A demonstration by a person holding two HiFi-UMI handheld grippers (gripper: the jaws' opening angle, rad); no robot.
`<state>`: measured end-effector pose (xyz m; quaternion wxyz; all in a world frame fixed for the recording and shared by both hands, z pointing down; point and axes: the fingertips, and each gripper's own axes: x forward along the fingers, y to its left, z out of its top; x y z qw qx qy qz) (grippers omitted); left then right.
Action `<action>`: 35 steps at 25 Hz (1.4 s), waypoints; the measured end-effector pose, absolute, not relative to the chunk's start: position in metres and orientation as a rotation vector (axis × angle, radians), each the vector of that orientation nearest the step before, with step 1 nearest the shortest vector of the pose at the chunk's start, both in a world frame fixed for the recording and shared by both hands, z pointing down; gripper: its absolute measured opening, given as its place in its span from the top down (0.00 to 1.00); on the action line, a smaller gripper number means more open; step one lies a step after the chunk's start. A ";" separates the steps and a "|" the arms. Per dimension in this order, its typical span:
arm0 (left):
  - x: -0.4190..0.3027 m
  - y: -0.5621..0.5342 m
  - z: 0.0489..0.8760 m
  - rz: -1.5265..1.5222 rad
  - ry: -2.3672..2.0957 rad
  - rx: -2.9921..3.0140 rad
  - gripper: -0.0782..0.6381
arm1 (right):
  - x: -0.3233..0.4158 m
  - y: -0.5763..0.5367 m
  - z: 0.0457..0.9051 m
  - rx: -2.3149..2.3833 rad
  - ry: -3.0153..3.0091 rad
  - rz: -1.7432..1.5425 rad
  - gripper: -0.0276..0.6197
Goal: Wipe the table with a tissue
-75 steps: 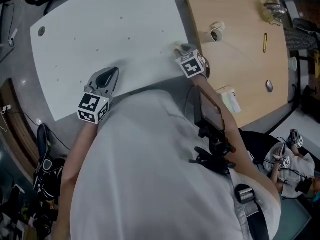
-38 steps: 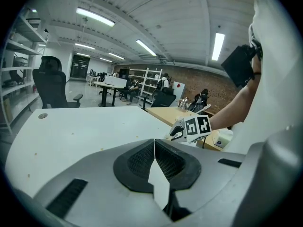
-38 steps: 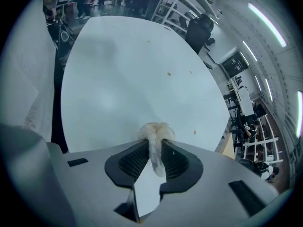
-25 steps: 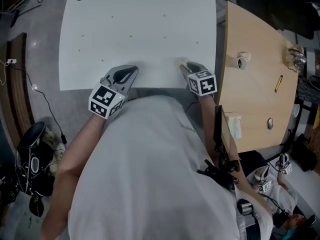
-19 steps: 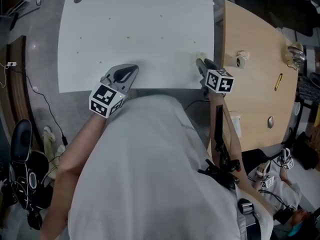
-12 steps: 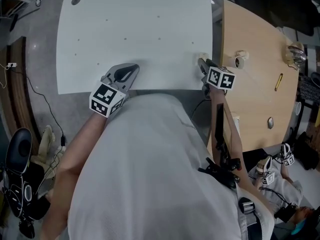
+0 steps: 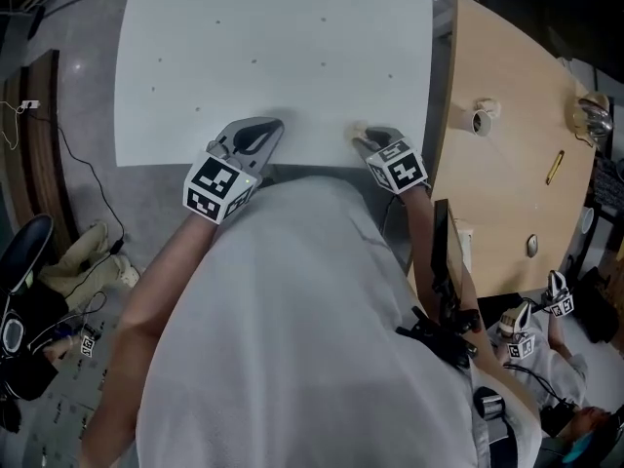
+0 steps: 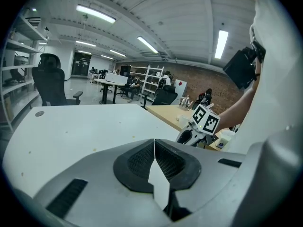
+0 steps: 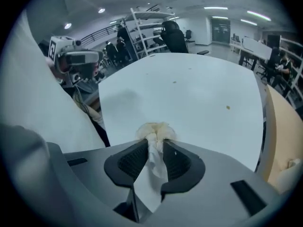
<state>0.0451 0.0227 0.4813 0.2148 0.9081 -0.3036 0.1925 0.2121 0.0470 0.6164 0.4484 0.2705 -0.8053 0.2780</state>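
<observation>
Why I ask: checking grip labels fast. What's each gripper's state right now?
Left gripper: closed, nothing between its jaws.
Right gripper: closed on the tissue.

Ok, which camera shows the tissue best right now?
The right gripper view: the tissue sits pinched in the jaws of the right gripper, its bunched end sticking out over the table. The head view shows only a pale bit at that gripper's tip. In the left gripper view the tissue cannot be made out.
</observation>
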 end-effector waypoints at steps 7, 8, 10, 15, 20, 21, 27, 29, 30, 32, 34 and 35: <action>0.028 0.032 0.484 0.541 -0.878 2.488 0.88 | 0.180 0.041 0.622 0.664 -2.010 0.492 0.82; 0.025 0.034 0.485 0.545 -0.882 2.482 0.88 | 0.174 0.040 0.622 0.655 -2.008 0.466 0.82; 0.021 0.035 0.486 0.552 -0.884 2.475 0.88 | 0.166 0.035 0.622 0.655 -2.012 0.446 0.82; 0.026 0.034 0.484 0.562 -0.858 2.489 0.88 | 0.158 0.023 0.620 0.673 -2.037 0.387 0.82; 0.040 0.028 0.479 0.557 -0.824 2.524 0.88 | 0.198 -0.009 0.603 0.989 -2.059 0.516 0.82; 0.041 0.026 0.478 0.558 -0.824 2.529 0.88 | 0.216 -0.015 0.599 1.062 -2.050 0.538 0.82; 0.046 0.025 0.485 0.573 -0.811 2.522 0.88 | 0.308 -0.026 0.604 1.290 -1.902 0.620 0.82; 0.048 0.024 0.486 0.579 -0.808 2.520 0.88 | 0.313 -0.027 0.608 1.304 -1.894 0.635 0.82; 0.048 0.022 0.485 0.581 -0.809 2.520 0.88 | 0.312 -0.029 0.610 1.296 -1.897 0.632 0.82; 0.051 0.016 0.483 0.582 -0.816 2.521 0.88 | 0.307 -0.034 0.614 1.266 -1.902 0.612 0.82; 0.053 0.011 0.481 0.583 -0.824 2.521 0.88 | 0.305 -0.041 0.616 1.251 -1.908 0.602 0.82; 0.055 0.009 0.481 0.583 -0.827 2.520 0.88 | 0.304 -0.044 0.616 1.251 -1.916 0.607 0.82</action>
